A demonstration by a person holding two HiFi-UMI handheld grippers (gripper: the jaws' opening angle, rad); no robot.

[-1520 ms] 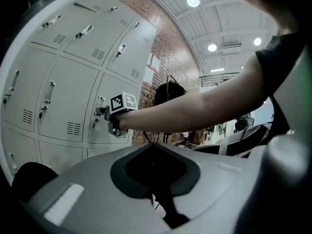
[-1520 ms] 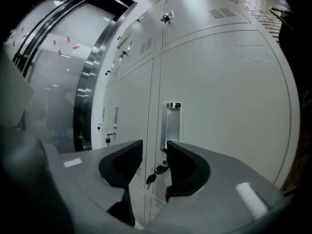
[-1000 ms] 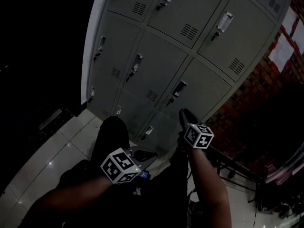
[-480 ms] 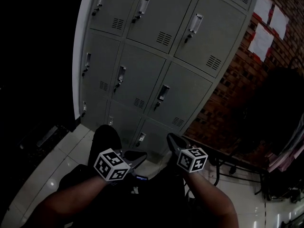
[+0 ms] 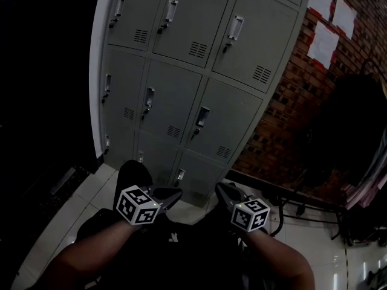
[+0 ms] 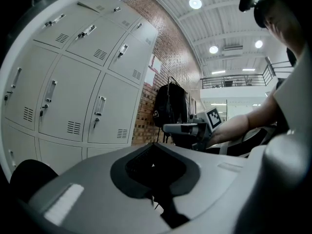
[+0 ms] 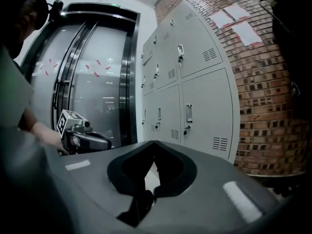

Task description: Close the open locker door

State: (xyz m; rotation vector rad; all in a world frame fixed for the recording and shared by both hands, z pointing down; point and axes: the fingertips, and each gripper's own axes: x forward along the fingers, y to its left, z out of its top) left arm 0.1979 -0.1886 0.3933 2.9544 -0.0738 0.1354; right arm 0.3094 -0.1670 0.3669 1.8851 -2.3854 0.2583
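Although the task names an open door, none is seen standing open. Every door in view lies flush in the locker bank point(image 5: 199, 101), which stands on the floor point(image 5: 66, 210) against the brick wall point(image 5: 284, 125). A door of this kind is judged to be thin sheet metal (light, stiff, free on its hinges, and slippery where painted smooth). It is best pushed flat at its free edge beside the handle point(image 5: 202, 116), not pinched.

The left tongs point(image 5: 178, 193) are clenched on nothing, low before the bank's bottom edge. The right tongs point(image 5: 219, 188) have just been closing and are clenched, likewise on nothing.

The bottom row is partly hidden behind the tongs and a dark rounded shape point(image 5: 134, 174). The top row is cut off at the head view's upper edge. The scene is dim, so latch positions cannot be read.
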